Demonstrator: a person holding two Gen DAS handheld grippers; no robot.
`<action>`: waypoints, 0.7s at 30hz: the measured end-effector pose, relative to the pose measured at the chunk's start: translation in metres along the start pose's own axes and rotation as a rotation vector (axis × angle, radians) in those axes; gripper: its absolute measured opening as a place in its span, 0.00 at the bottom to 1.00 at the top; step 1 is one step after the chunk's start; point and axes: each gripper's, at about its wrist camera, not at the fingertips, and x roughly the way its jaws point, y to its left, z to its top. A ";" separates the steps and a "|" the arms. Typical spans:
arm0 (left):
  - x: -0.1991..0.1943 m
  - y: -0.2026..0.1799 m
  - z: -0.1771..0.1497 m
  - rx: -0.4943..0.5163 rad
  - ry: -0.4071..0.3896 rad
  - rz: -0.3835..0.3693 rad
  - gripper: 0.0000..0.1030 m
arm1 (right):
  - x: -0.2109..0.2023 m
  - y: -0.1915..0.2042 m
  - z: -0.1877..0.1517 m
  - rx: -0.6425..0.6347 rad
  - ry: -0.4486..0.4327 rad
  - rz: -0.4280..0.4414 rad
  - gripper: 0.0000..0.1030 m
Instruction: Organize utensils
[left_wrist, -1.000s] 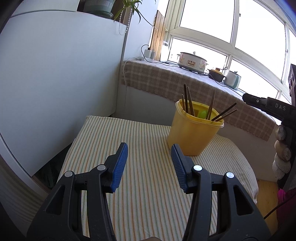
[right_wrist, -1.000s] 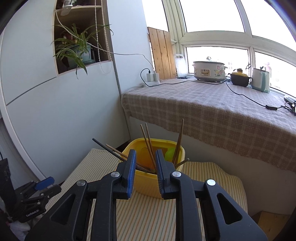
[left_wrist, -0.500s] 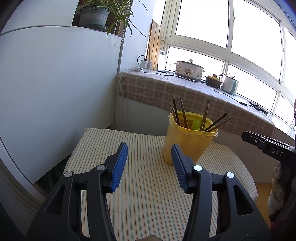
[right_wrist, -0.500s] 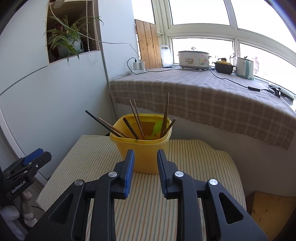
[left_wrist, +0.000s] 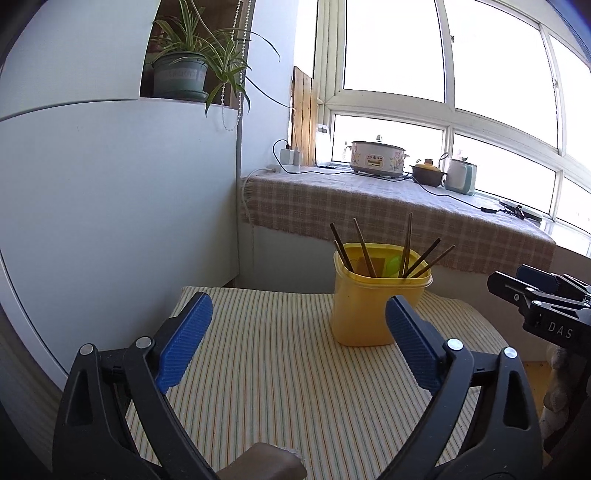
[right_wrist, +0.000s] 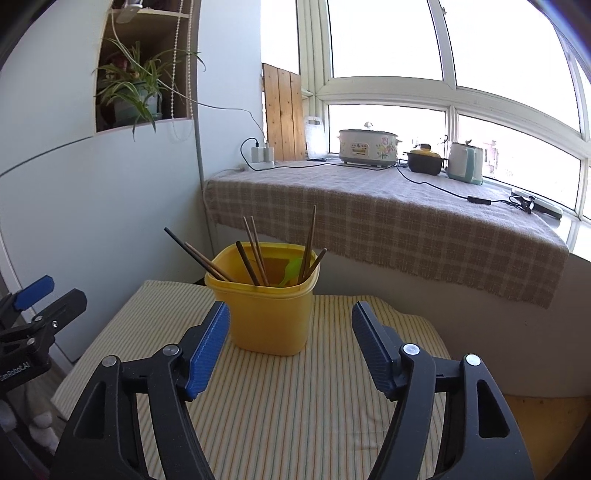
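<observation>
Right wrist view: yellow tub (right_wrist: 271, 317) frame centre, chopsticks (right_wrist: 255, 251) upright-leaning inside
Right claw (right_wrist: 290, 347): jaws apart, empty, tub just ahead, nearer
Left claw (left_wrist: 297, 345): jaws apart, empty, tub right-of-centre
Bench (right_wrist: 295, 406): striped cloth

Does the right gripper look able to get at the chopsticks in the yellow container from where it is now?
Probably yes. The right gripper is open and empty, with the yellow container just ahead on the striped cloth. The chopsticks stick up above the rim, and nothing lies between.
</observation>
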 end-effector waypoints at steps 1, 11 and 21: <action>-0.001 -0.001 0.000 0.005 -0.003 0.011 0.98 | 0.000 0.000 0.000 -0.004 -0.004 -0.005 0.69; 0.005 0.001 -0.001 0.016 0.012 0.075 1.00 | 0.005 -0.004 -0.005 0.000 -0.005 -0.042 0.78; 0.004 0.001 -0.004 0.015 0.017 0.081 1.00 | 0.005 -0.005 -0.008 0.001 -0.002 -0.050 0.78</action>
